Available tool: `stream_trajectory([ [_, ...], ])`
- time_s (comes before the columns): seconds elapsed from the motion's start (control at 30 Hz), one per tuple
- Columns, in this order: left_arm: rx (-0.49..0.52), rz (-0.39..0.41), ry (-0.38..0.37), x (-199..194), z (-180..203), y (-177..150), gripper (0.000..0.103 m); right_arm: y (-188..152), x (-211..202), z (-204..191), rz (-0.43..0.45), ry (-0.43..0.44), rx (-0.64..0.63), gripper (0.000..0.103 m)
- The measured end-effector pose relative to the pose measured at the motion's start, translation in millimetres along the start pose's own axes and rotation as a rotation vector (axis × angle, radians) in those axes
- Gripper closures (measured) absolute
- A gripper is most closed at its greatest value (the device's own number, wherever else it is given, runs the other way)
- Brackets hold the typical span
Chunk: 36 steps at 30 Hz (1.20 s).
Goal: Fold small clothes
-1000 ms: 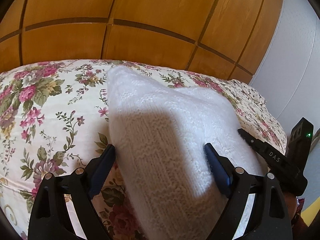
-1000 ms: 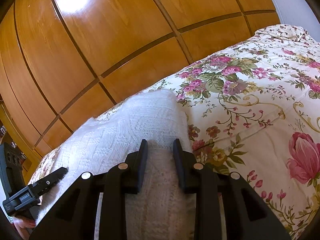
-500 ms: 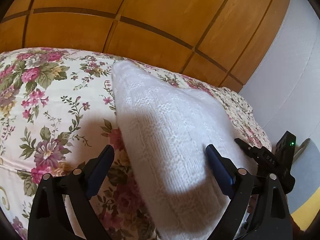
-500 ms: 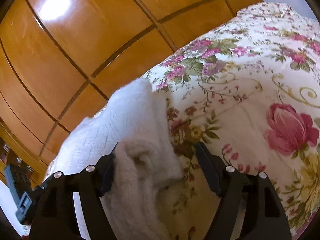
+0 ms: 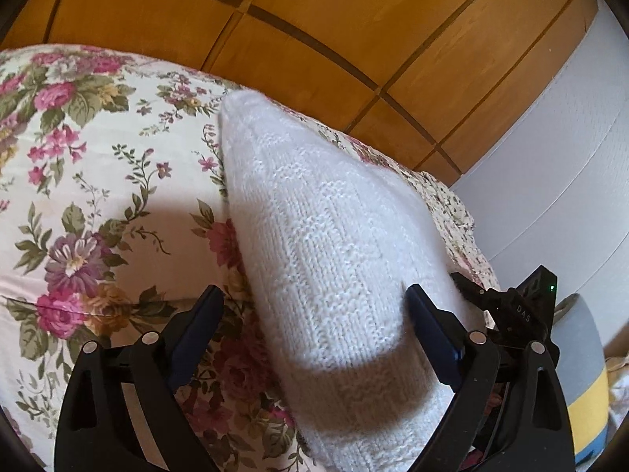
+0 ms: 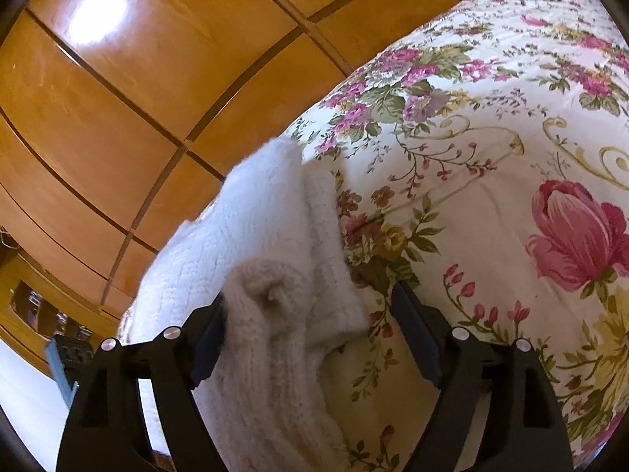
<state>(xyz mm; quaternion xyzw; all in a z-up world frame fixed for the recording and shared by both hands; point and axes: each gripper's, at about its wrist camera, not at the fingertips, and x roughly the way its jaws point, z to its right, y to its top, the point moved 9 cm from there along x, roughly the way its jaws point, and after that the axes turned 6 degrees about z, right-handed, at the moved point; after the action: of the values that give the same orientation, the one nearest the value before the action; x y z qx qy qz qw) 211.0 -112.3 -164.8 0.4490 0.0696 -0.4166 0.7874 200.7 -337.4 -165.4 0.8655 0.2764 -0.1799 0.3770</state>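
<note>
A white knitted garment [image 5: 326, 259] lies folded on the floral bedspread [image 5: 90, 196]. In the left wrist view my left gripper [image 5: 314, 303] is open, its jaws wide apart on either side of the garment's near end, not gripping it. The right gripper's black body [image 5: 515, 310] shows just beyond the garment's right edge. In the right wrist view my right gripper [image 6: 310, 314] is open over the garment's folded layers [image 6: 275, 259], which lie between the jaws toward the left finger [image 6: 208, 334]. The garment's layered edges show there, stacked on each other.
A wooden panelled wardrobe [image 5: 314, 27] stands behind the bed, also in the right wrist view [image 6: 118, 90]. A white wall [image 5: 570, 157] is at the right. A grey and yellow object [image 5: 582, 377] sits beside the bed at lower right. Open bedspread [image 6: 511, 196] lies right of the garment.
My right gripper has opened and let go of the garment, which now rests folded on the bed. Both grippers have drawn back a little.
</note>
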Motion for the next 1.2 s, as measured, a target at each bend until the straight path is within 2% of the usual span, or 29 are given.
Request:
stream_trajectory([
  [0.33,-0.023,-0.021,-0.040,-8,-3,0,0.011,-3,-5,-1,-0.062,0.062,0.046,0.024],
  [0.5,-0.047,-0.049,-0.083,-11,-6,-7,0.011,-6,-8,-2,-0.097,0.101,0.093,0.024],
  [0.63,-0.050,-0.068,-0.111,-8,-3,-9,0.011,-7,0,-7,-0.124,0.111,0.084,0.023],
  [0.8,-0.056,-0.142,-0.167,6,11,-13,0.011,-5,17,-15,-0.157,0.111,0.071,0.023],
  [0.9,-0.019,-0.167,-0.166,14,20,-17,0.011,-2,24,-16,-0.180,0.114,0.084,0.025],
  [1.1,0.091,-0.193,-0.105,28,29,-26,0.013,-3,29,-16,-0.169,0.128,0.079,0.046],
  [1.2,0.138,-0.188,-0.088,28,32,-25,0.027,-5,28,-18,-0.154,0.148,0.083,0.054],
])
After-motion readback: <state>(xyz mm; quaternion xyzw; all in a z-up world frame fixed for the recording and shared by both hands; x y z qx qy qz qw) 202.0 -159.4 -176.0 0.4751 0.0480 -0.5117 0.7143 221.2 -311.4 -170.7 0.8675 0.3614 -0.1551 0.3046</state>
